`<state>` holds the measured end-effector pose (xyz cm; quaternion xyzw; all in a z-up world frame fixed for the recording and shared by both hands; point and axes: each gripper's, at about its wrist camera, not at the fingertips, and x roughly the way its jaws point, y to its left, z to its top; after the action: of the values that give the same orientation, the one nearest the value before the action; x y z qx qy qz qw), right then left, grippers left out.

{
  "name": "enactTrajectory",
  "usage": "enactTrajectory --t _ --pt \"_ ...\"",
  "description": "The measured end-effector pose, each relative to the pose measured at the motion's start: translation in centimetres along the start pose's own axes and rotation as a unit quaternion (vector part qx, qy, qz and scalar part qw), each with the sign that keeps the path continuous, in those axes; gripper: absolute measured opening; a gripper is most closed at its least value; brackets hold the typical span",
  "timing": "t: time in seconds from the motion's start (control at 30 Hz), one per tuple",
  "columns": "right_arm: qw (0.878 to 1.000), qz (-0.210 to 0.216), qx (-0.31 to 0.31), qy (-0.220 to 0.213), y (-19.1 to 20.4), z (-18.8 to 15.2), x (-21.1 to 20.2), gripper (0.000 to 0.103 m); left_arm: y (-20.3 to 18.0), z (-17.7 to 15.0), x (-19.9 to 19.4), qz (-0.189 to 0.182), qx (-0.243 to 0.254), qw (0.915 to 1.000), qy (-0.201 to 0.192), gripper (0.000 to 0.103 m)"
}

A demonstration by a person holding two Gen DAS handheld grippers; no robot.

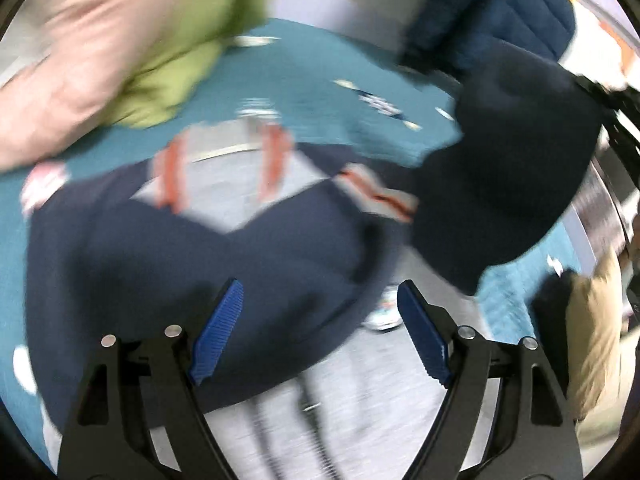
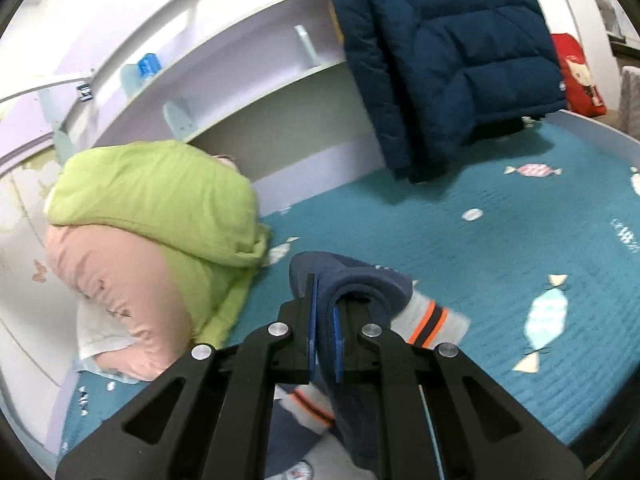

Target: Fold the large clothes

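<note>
A navy garment (image 1: 192, 248) with grey panels and orange stripes hangs in front of my left gripper (image 1: 320, 332), which is open and empty, its blue pads apart. The left wrist view is motion-blurred. My right gripper (image 2: 324, 340) is shut on a fold of the same navy garment (image 2: 352, 280), holding it above the teal bed sheet (image 2: 500, 260). A grey cuff with orange and black stripes (image 2: 432, 320) hangs beside the fingers.
A green and pink duvet (image 2: 160, 208) is piled at the left on the bed. A blue puffer jacket (image 2: 448, 52) hangs at the back. White shelves (image 2: 224, 80) run behind the bed. A red bag (image 2: 576, 76) is at far right.
</note>
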<state>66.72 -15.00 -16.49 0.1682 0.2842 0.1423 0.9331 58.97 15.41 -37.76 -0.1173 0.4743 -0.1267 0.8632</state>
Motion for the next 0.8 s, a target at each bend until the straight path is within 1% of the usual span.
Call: enactTrajectory --t 0.07,0.13,0.2,0.27,0.33,0.37,0.43,0.47,0.53,0.57,0.6,0.63,0.67,0.7,0.73,0.8 --pt "1.0 -0.018 0.008 -0.003 -1.8 0.0 -0.3 0.006 -2.8 1.1 1.8 0.015 0.041 0.999 0.011 0.08" --pt "0.999 -0.033 0.022 -0.005 -4.3 0.0 -1.0 0.006 -4.7 2.4 3.7 0.033 0.054 0.9979 0.014 0.08" --pt "0.999 -0.041 0.029 0.0 -6.2 0.0 -1.4 0.006 -5.7 3.5 6.4 0.035 0.051 0.9978 0.025 0.08" --pt "0.998 -0.054 0.03 0.008 -8.7 -0.3 -1.8 0.006 -6.9 4.2 8.3 0.046 0.065 0.9963 0.033 0.08" --pt "0.997 -0.06 0.033 0.019 -10.6 -0.7 -1.8 0.006 -7.8 4.5 10.3 0.051 0.078 0.9939 0.059 0.08" --pt "0.997 -0.066 0.037 0.023 -11.8 -1.0 -1.8 0.006 -8.1 4.6 11.3 0.066 0.086 0.9916 0.071 0.08" --pt "0.996 -0.066 0.046 0.031 -13.6 -1.7 -1.8 0.006 -8.6 4.6 12.6 0.091 0.104 0.9874 0.078 0.08" --pt "0.996 -0.067 0.051 0.034 -14.4 -2.1 -1.9 0.006 -8.6 4.5 13.0 0.096 0.105 0.9864 0.082 0.078" --pt "0.995 -0.067 0.056 0.04 -15.5 -2.7 -1.9 0.006 -7.7 4.6 13.7 0.106 0.09 0.9859 0.093 0.054" --pt "0.995 -0.066 0.059 0.045 -15.9 -3.0 -1.8 0.006 -7.1 4.6 13.7 0.108 0.085 0.9865 0.088 0.049" --pt "0.995 -0.066 0.061 0.048 -16.2 -3.1 -1.8 0.006 -6.8 4.7 13.5 0.101 0.082 0.9881 0.081 0.042" --pt "0.995 -0.065 0.062 0.051 -16.3 -3.3 -1.8 0.006 -6.6 4.7 12.8 0.096 0.081 0.9896 0.07 0.032" --pt "0.994 -0.064 0.066 0.053 -16.6 -3.5 -1.8 0.007 -6.5 4.6 12.2 0.091 0.082 0.9905 0.062 0.028" --pt "0.994 -0.064 0.067 0.055 -16.6 -3.5 -1.7 0.007 -6.6 4.6 11.1 0.084 0.083 0.9919 0.046 0.024" --pt "0.994 -0.063 0.068 0.058 -16.6 -3.5 -1.7 0.007 -6.7 4.6 10.0 0.073 0.084 0.9933 0.029 0.024" --pt "0.994 -0.062 0.073 0.061 -16.6 -3.5 -1.5 0.007 -7.3 4.3 7.9 0.032 0.087 0.9957 -0.003 0.024"
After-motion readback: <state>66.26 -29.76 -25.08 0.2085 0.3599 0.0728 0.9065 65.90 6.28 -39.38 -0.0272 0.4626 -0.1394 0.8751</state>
